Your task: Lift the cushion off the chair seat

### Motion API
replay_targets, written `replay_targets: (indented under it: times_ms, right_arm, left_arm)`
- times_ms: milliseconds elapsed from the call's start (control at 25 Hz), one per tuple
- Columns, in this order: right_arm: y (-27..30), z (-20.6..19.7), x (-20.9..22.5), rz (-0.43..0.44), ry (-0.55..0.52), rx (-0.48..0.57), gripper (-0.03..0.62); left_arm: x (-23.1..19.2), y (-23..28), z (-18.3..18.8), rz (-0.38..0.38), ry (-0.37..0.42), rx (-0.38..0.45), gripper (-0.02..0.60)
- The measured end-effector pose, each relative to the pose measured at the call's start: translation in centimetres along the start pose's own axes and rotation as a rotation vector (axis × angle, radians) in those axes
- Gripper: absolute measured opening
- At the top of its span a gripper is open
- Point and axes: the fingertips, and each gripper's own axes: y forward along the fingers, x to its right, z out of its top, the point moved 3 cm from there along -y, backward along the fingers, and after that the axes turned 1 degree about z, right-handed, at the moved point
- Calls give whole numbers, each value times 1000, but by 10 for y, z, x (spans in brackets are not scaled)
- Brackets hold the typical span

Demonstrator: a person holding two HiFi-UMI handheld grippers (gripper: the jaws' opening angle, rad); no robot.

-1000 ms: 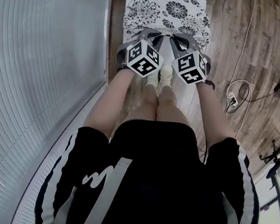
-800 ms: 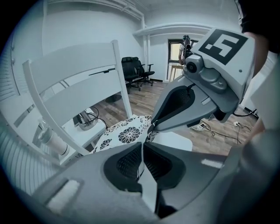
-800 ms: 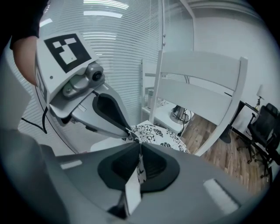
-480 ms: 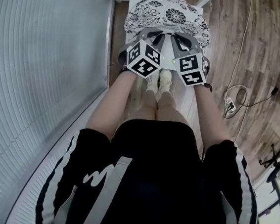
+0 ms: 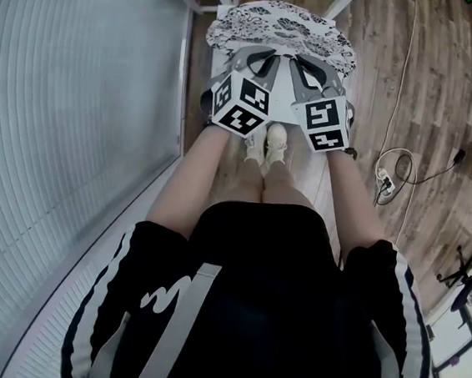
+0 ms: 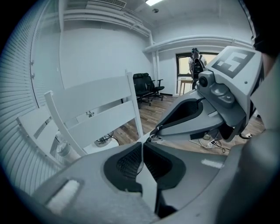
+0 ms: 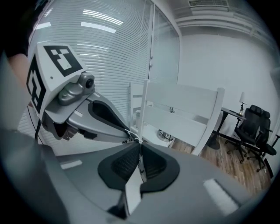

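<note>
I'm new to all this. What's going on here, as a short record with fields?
Setting: person standing before a white chair
Object: black-and-white floral cushion
Left gripper: shut on the cushion's near edge
Right gripper: shut on the same edge
Far edge: cannot tell whether it clears the seat

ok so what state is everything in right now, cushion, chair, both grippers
cushion, tilted, near edge held up by both grippers
left gripper, shut on the cushion edge
right gripper, shut on the cushion edge
chair, standing upright
</note>
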Motion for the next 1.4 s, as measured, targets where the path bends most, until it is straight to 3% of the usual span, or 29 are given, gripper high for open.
replay_targets:
  times_ms: [520, 1400]
  right_arm:
    - [-23, 37, 3, -36, -30, 79, 8]
    - [-61, 22, -18, 34, -50, 120, 8]
  left_arm:
    - [-7, -28, 30, 52, -58, 89, 17]
    - [35, -56, 23, 115, -120, 125, 17]
